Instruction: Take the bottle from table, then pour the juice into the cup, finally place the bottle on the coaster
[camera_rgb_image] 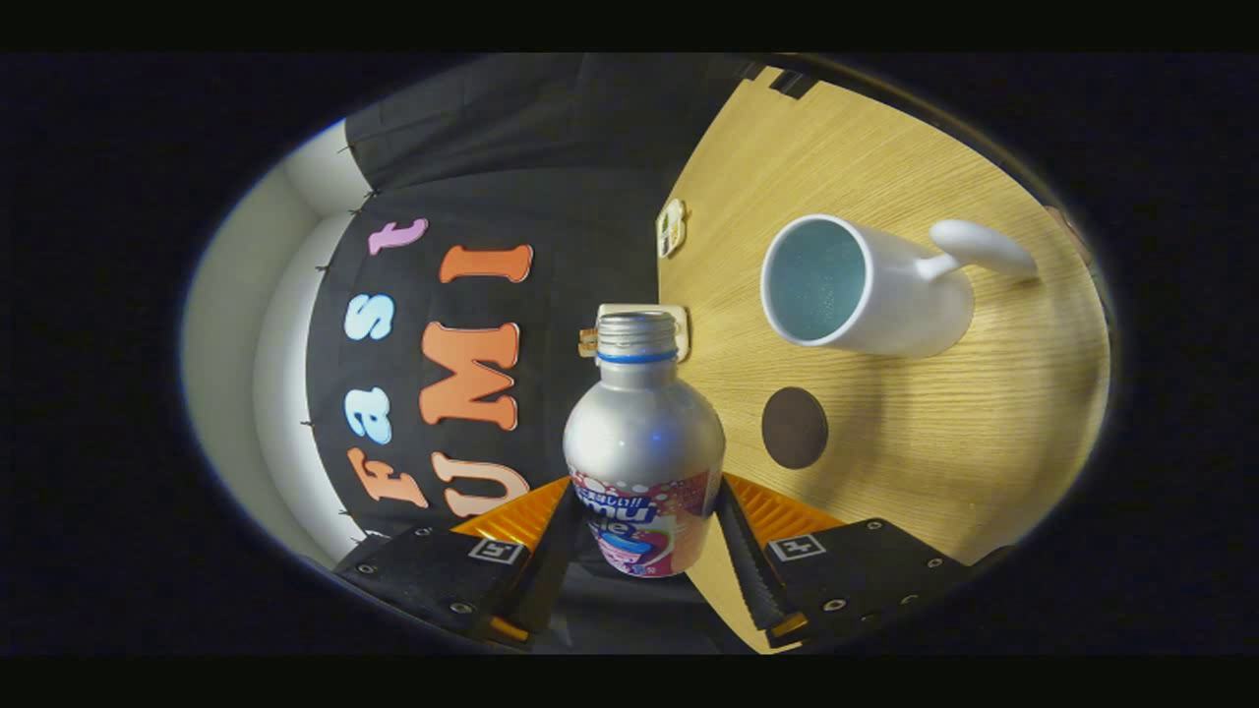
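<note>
The gripper (pixel 641 536) pinches a silver aluminium bottle (pixel 644 442) between its 2 black fingers (pixel 551 560), both pressing on the labelled lower body. The view is rolled, so the bottle points straight ahead along the fingers while the tabletop stands to their right. The bottle's threaded neck is uncapped, with a blue ring just under the threads; its contents cannot be seen. The label is red and white with blue lettering and a cartoon figure, too curved and partly hidden by the fingers to make out.

Beyond the fingers and to the right, a white ceramic cup (pixel 866 290) with a long handle stands on the table, its mouth turned toward the camera. The inside looks pale blue-green; I cannot tell whether it holds liquid. Nearer, just ahead of the right finger, a round dark brown coaster (pixel 795 427) lies flat on the light wood-grain table (pixel 944 433), apart from the cup.

A small cream-coloured fitting (pixel 672 228) sits at the table's edge, and another shows behind the bottle's neck. Left of the fingers hangs the booth's black cloth wall (pixel 551 128).
</note>
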Available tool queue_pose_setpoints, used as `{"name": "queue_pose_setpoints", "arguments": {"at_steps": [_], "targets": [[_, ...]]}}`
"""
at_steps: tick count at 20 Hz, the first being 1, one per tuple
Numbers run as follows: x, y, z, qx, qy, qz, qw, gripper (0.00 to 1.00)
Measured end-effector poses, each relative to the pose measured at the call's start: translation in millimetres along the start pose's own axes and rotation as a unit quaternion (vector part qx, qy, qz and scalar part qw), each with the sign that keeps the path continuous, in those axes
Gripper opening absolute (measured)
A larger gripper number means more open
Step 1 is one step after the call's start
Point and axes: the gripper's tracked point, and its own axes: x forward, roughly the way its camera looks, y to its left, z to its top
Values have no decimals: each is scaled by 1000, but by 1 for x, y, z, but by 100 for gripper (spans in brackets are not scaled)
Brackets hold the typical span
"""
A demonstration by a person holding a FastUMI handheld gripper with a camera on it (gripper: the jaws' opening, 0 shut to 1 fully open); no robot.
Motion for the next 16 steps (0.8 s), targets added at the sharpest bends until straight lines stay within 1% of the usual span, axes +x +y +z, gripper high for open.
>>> {"name": "queue_pose_setpoints", "arguments": {"at_steps": [4,11,16], "targets": [[0,0,5,30,-1,-8,1000,75],[-6,8,13,79,-5,-11,997,75],[-4,14,10,102,1,-10,995,75]]}}
